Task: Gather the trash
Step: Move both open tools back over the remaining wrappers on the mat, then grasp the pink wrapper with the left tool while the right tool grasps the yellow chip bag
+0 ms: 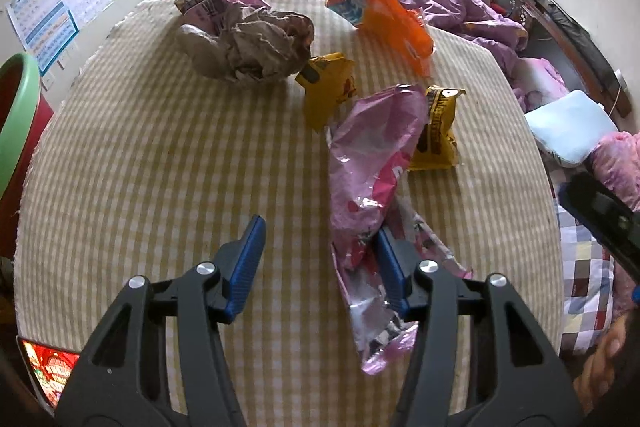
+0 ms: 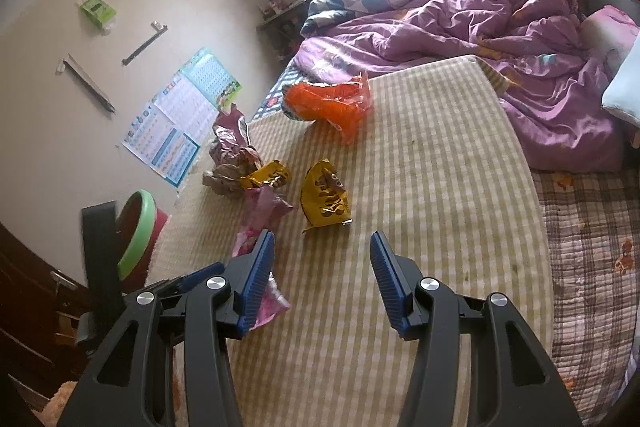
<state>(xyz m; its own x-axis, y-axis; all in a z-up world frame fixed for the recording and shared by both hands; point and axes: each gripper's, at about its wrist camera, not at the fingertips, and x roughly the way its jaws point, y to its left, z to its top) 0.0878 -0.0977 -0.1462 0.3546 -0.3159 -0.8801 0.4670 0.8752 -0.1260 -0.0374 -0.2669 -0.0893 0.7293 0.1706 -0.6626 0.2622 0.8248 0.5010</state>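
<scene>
Trash lies on the bed, on a checked mat (image 1: 160, 147). The left tool (image 1: 320, 263) points down at a long pink wrapper (image 1: 372, 163). Its blue sides are apart, and one side touches the pink wrapper's edge. It is not squeezing it. The right tool (image 2: 322, 277) is apart too, with nothing in it. Two yellow bags (image 1: 326, 89) sit just past the pink wrapper. An orange bag (image 1: 396, 17) and crumpled paper (image 1: 256, 45) lie farther back. A green-rimmed bin (image 2: 136, 233) stands beside the bed.

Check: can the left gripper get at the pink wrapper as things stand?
Probably yes. The left gripper is open right at the pink wrapper, whose near end lies against the right-side jaw; nothing lies between, and the yellow packet sits behind it.
</scene>
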